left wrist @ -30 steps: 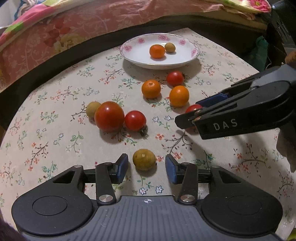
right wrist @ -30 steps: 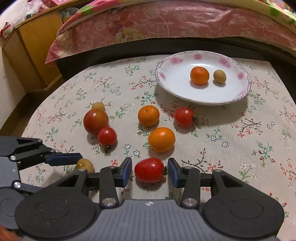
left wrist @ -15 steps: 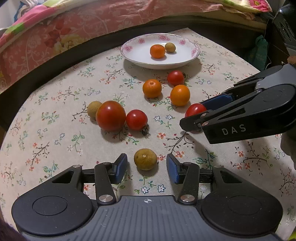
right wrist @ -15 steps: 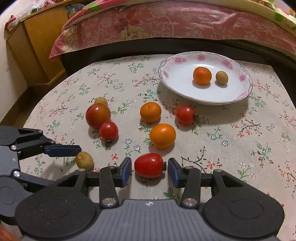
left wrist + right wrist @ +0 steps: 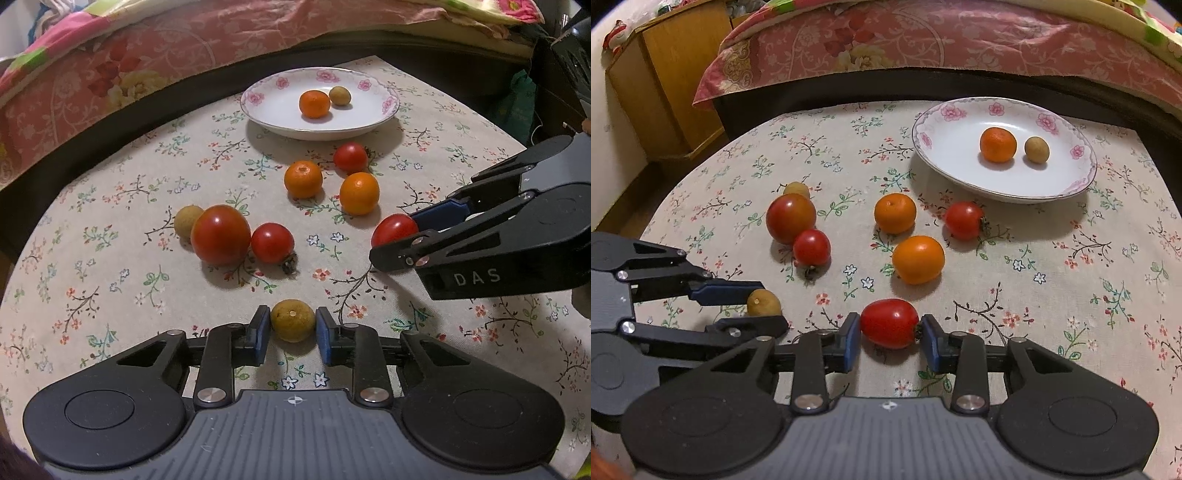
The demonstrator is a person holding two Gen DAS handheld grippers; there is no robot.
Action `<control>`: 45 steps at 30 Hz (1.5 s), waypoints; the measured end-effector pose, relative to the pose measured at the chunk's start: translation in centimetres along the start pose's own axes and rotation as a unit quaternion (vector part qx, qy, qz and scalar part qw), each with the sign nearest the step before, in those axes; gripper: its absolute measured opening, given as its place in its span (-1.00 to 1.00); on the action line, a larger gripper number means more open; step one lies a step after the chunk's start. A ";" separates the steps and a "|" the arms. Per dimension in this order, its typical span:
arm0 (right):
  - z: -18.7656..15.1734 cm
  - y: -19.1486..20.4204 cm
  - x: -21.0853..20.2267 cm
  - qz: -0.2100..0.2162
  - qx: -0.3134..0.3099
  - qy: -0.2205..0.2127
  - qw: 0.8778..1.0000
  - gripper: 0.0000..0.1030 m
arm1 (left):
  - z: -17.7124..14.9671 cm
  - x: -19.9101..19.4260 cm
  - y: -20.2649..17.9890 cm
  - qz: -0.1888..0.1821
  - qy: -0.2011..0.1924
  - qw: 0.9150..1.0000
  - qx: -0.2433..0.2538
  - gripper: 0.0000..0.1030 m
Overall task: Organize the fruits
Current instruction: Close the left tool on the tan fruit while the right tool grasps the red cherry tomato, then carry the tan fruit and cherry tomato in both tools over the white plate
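While the left wrist view shows dark things and a green bag (image 5: 519, 101) past the table's right edge, only the right wrist view shows the yellow wooden cabinet (image 5: 670, 79) on the left; both views show the flowered tablecloth (image 5: 110, 258) and the pink flowered bedcover (image 5: 923, 37) behind it. The left gripper (image 5: 291, 330) pinches a small round brownish-yellow fruit (image 5: 293, 320) between its blue pads, low over the cloth; the right gripper (image 5: 889, 332) pinches a red oval tomato (image 5: 889, 324), with both blue pads touching its ends. Each gripper shows from the side in the other's view. Farther off stands the white plate with pink flowers (image 5: 945, 110); a small orange (image 5: 998, 144) and another brownish fruit (image 5: 1037, 149) lie on it, just apart. Between the plate and the grippers, loose on the cloth, lie two oranges (image 5: 303, 179) (image 5: 359, 193), a small red tomato (image 5: 350, 157) near the plate, and a big red tomato (image 5: 221, 235) touching a smaller red one (image 5: 272, 243) and a third brownish fruit (image 5: 187, 221).
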State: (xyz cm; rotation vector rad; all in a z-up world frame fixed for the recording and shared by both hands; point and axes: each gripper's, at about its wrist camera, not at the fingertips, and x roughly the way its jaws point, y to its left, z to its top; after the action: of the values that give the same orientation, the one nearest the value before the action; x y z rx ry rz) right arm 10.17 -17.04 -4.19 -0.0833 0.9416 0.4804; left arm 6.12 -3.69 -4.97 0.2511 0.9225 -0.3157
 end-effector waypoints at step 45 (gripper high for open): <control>2.9 -3.8 -4.2 -0.033 0.065 -0.082 0.994 -0.31 | 8.0 -0.6 -1.4 0.006 -0.084 0.996 -0.007 -0.38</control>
State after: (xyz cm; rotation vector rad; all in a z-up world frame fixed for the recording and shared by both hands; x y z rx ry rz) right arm 11.93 -21.14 0.36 0.0422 0.8037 0.3590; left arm 11.14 -7.61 0.08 0.2136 0.7571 -0.3143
